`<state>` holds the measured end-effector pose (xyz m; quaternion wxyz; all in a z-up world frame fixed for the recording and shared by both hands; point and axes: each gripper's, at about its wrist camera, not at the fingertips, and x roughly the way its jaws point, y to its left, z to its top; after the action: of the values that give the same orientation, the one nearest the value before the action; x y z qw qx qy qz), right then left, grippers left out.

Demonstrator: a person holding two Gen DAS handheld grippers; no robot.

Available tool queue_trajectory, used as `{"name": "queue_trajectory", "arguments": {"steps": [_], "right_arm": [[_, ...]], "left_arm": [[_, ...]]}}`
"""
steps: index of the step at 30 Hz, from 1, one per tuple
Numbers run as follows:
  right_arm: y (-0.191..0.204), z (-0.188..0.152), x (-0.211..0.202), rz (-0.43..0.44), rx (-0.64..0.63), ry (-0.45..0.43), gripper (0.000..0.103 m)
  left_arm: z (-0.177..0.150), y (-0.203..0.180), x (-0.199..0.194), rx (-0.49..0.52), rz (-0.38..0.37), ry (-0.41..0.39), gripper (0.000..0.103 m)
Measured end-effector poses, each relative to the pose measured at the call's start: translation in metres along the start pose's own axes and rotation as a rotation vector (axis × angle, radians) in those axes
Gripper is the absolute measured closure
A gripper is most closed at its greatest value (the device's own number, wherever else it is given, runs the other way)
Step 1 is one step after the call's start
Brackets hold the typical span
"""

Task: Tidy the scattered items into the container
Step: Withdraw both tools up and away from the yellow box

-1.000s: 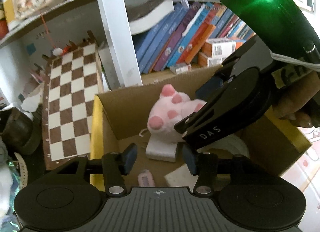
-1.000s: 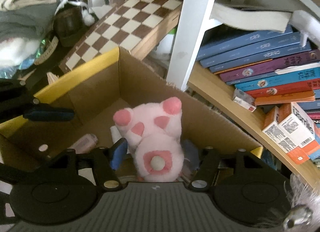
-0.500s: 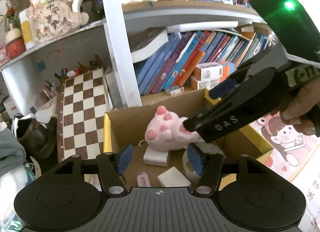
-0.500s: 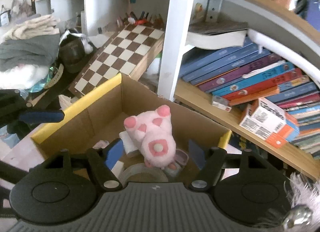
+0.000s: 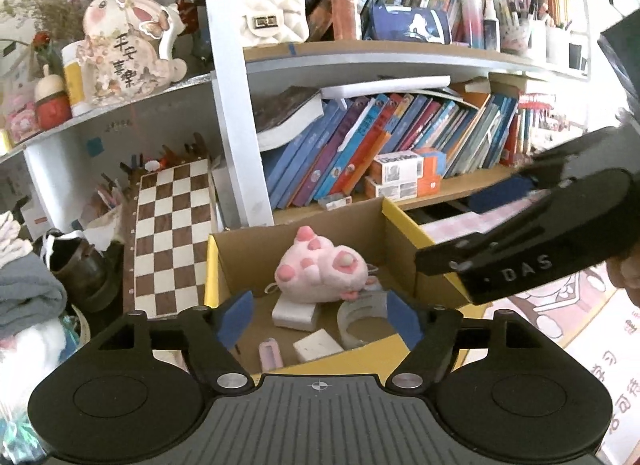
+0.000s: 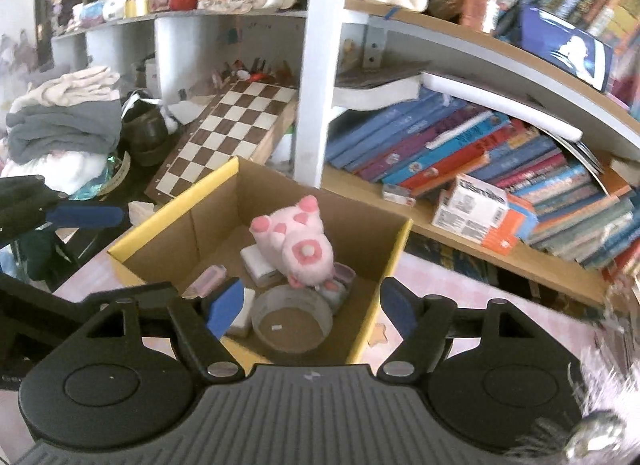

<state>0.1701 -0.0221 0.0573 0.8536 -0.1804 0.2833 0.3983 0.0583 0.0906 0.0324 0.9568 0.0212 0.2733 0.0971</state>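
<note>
1. Far left, a brown-and-cream chequered chessboard leans against the white shelf upright, just beside the box.
2. Your left gripper hangs above the near edge of the open cardboard box with yellow-edged flaps. Its blue-padded fingers are spread wide and hold nothing.
3. Inside that box, from left to right: a small pink oblong case, a white foam block, a second white block nearer you, and a grey roll of tape lying flat.
4. The pink plush toy with darker pink paw pads lies upside down in the box, resting on the foam block and against the tape roll — whether it also touches the small pale items under it is hard to tell from either view.
5. Your right gripper hovers over the box's near corner, fingers parted wide, empty; the tape roll shows between them.
6. Right of the box, slanted blue and purple paperback books fill the wooden shelf, with a white-and-orange carton in front of them.
</note>
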Motion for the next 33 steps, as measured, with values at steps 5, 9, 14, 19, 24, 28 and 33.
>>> {"name": "queue_trajectory", "arguments": {"steps": [5, 9, 14, 19, 24, 28, 33], "right_arm": [[-0.004, -0.023, -0.017, -0.045, 0.058, -0.006, 0.028], [-0.01, -0.044, -0.028, -0.071, 0.107, 0.004, 0.028], [-0.015, -0.071, -0.04, -0.11, 0.154, 0.021, 0.028], [-0.019, -0.095, -0.049, -0.153, 0.209, 0.041, 0.026], [-0.019, -0.114, -0.057, -0.19, 0.248, 0.046, 0.021], [-0.016, -0.124, -0.062, -0.224, 0.26, 0.041, 0.015], [-0.012, -0.131, -0.064, -0.24, 0.267, 0.05, 0.009]], "left_arm": [[-0.008, -0.007, -0.01, -0.011, 0.009, -0.005, 0.021], [-0.015, -0.014, -0.017, -0.024, 0.011, 0.003, 0.019], [-0.027, -0.022, -0.021, -0.034, 0.016, 0.029, 0.015], [-0.037, -0.029, -0.022, -0.06, 0.028, 0.055, 0.014], [-0.048, -0.037, -0.021, -0.086, 0.045, 0.088, 0.013], [-0.056, -0.04, -0.019, -0.124, 0.054, 0.117, 0.013], [-0.063, -0.045, -0.017, -0.125, 0.064, 0.154, 0.009]]}}
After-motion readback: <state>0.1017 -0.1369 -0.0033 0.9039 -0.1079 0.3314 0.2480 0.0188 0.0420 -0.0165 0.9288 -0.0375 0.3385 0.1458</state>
